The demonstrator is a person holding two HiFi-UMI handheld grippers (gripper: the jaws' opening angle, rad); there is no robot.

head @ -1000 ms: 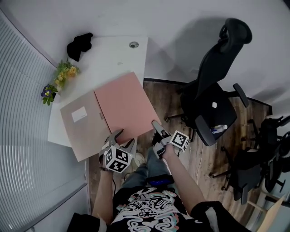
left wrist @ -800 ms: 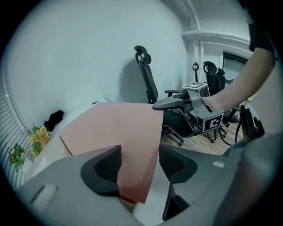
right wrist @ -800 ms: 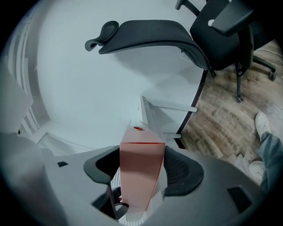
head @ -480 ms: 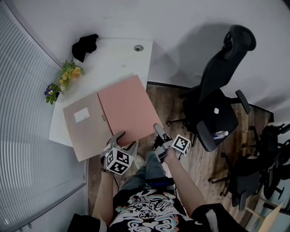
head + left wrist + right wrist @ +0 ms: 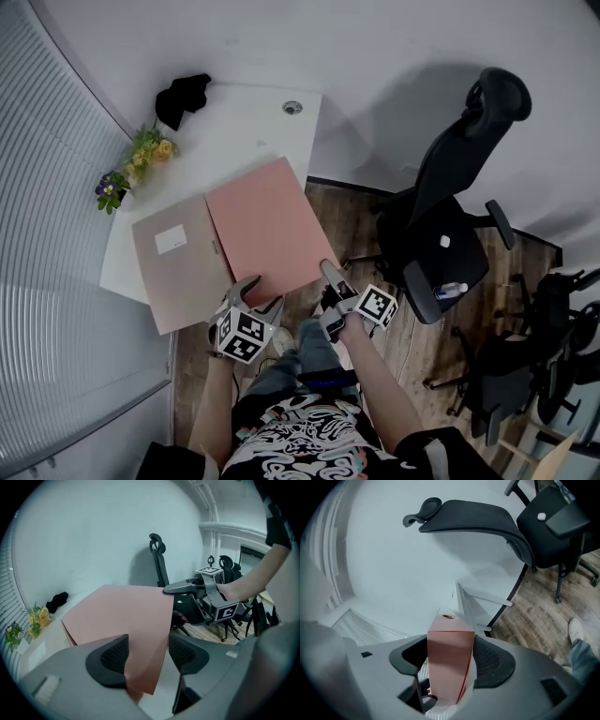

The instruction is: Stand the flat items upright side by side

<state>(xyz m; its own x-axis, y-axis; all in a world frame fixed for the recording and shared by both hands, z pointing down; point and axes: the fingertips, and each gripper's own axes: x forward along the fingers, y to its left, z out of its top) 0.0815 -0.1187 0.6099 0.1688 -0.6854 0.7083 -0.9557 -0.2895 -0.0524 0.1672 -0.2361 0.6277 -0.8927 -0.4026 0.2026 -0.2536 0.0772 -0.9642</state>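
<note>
A pink box file point(image 5: 267, 225) lies on the white table point(image 5: 244, 122), with a beige file point(image 5: 178, 262) flat beside it on the left. My right gripper point(image 5: 326, 286) is at the pink file's near right corner. Its jaws have just been closing, and in the right gripper view the pink file point(image 5: 451, 644) fills the gap of my right gripper point(image 5: 450, 660), both pads against it. My left gripper point(image 5: 261, 292) is at the file's near edge. In the left gripper view my left gripper point(image 5: 147, 653) stands open with a corner of the pink file point(image 5: 122, 616) between its fingers.
A black office chair point(image 5: 441, 225) with a small bottle point(image 5: 452, 290) on its seat stands right of the table. Flowers point(image 5: 131, 164) and a black cloth point(image 5: 183, 94) sit at the table's far left. More chairs crowd the right edge. My legs are below the table edge.
My right gripper has risen slightly with the pink file's near right corner. The left gripper has stayed at the near edge.
</note>
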